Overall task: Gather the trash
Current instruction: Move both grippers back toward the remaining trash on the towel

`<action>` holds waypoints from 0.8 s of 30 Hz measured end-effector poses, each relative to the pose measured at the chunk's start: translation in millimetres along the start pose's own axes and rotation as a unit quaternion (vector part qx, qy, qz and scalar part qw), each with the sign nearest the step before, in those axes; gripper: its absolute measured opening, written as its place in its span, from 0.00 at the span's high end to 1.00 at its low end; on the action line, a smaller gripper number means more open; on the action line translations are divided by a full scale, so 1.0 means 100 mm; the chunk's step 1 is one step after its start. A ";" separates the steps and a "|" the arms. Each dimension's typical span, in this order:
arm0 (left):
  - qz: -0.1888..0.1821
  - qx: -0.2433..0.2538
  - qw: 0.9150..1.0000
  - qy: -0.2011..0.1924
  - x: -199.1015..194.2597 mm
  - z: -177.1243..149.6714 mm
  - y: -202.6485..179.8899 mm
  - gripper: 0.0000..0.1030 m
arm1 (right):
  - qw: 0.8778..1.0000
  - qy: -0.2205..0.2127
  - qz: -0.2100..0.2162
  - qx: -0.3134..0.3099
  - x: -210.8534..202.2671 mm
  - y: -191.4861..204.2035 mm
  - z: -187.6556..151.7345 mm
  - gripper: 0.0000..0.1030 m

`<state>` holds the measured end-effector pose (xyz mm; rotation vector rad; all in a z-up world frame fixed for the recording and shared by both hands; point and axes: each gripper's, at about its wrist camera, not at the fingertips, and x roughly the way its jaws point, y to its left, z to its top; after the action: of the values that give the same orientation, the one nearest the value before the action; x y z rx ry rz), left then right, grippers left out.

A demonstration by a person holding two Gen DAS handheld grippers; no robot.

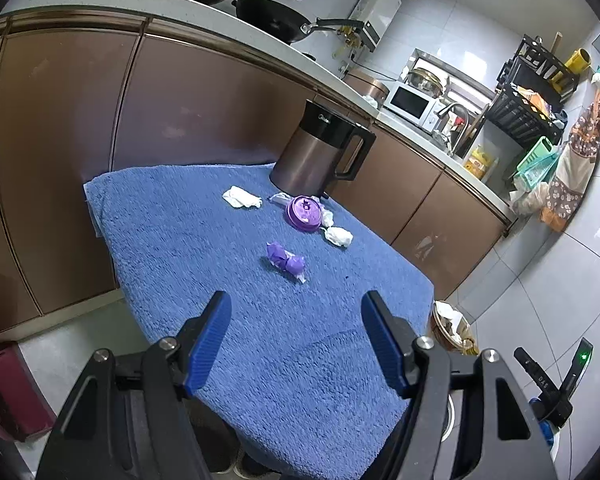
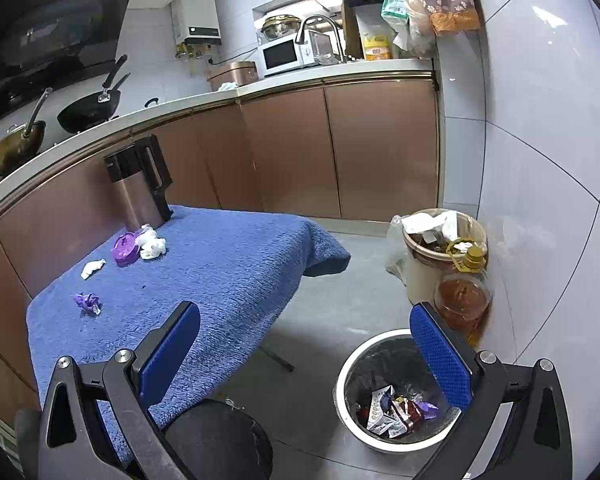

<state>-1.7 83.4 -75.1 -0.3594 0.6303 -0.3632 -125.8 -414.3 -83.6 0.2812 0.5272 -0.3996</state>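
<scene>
On the blue towel-covered table (image 1: 204, 240) (image 2: 228, 264) lie a crumpled purple wrapper (image 1: 286, 262) (image 2: 87, 303), a purple plastic lid (image 1: 304, 209) (image 2: 125, 248), and white tissue wads (image 1: 241, 197) (image 1: 339, 235) (image 2: 153, 246) (image 2: 92, 268). My left gripper (image 1: 296, 300) stands open above the table's near part, short of the purple wrapper, nothing between its fingers. My right gripper (image 2: 306, 312) is open and empty, off the table's right side, above a white-rimmed waste bin (image 2: 350, 364) that holds crumpled wrappers (image 2: 396, 410).
A brown electric kettle (image 1: 314, 152) (image 2: 138, 184) stands at the table's far edge. A beige bin full of rubbish (image 2: 440, 256) and an oil bottle (image 2: 462, 296) sit by the tiled wall. Brown cabinets and a counter with pans run behind. A dark stool (image 2: 220, 436) stands near.
</scene>
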 end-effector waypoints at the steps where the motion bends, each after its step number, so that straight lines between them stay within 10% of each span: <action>1: 0.000 -0.002 1.000 0.001 0.01 0.00 0.00 0.36 | 1.000 -0.001 -0.001 0.000 -0.01 -0.01 0.00 0.00; 24: 0.014 -0.001 1.000 -0.012 -0.06 0.04 0.09 0.36 | 1.000 -0.023 0.003 -0.008 -0.14 0.04 0.07 0.00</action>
<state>-1.8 94.8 -73.3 -0.3569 0.6113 -0.3315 -131.9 -409.3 -70.2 0.2585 0.4837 -0.3948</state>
